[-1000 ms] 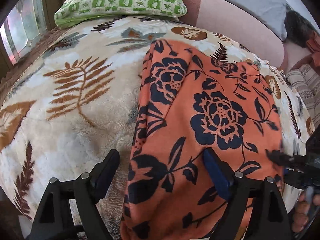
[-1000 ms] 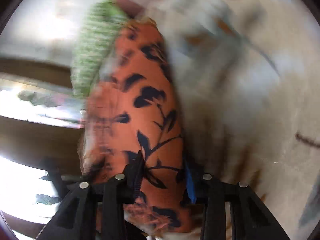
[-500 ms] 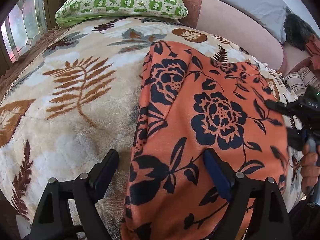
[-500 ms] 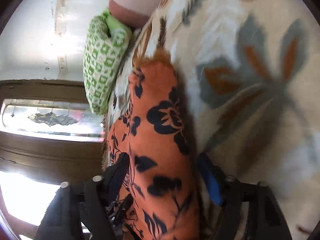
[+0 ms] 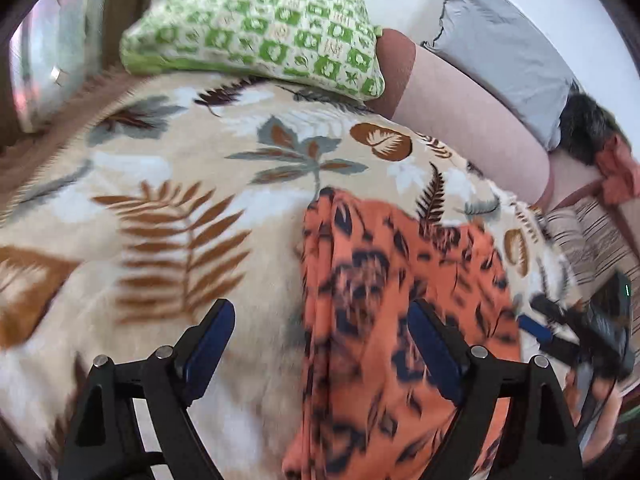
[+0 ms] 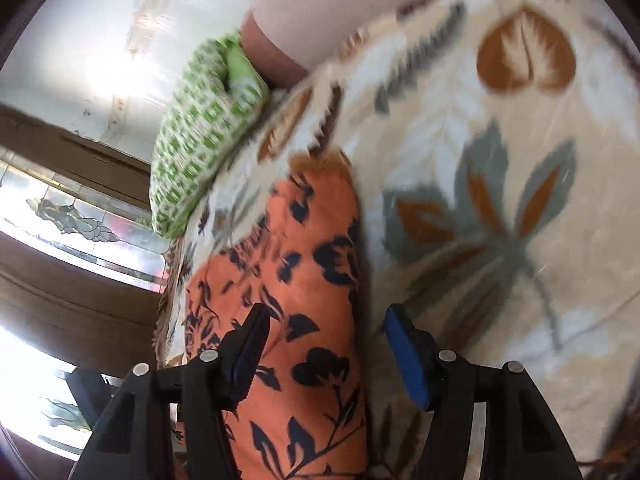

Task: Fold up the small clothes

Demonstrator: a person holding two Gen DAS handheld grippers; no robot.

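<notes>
An orange garment with dark navy flowers [image 5: 392, 304] lies flat on a leaf-patterned blanket [image 5: 168, 216]. My left gripper [image 5: 320, 344] is open above the garment's left near edge, its right finger over the cloth, holding nothing. My right gripper [image 6: 324, 340] is open too, straddling the garment's [image 6: 304, 280] right edge. It also shows in the left wrist view [image 5: 576, 332] at the garment's right side, held by a hand.
A green and white checked pillow [image 5: 260, 44] lies at the far end of the bed. A pink bolster [image 5: 468, 128] and a grey pillow [image 5: 504, 48] lie far right. A window [image 6: 60, 216] is on the left.
My right gripper has opened and let go of the garment. The left gripper has drawn back and tilted up, so the garment looks farther off and smaller.
</notes>
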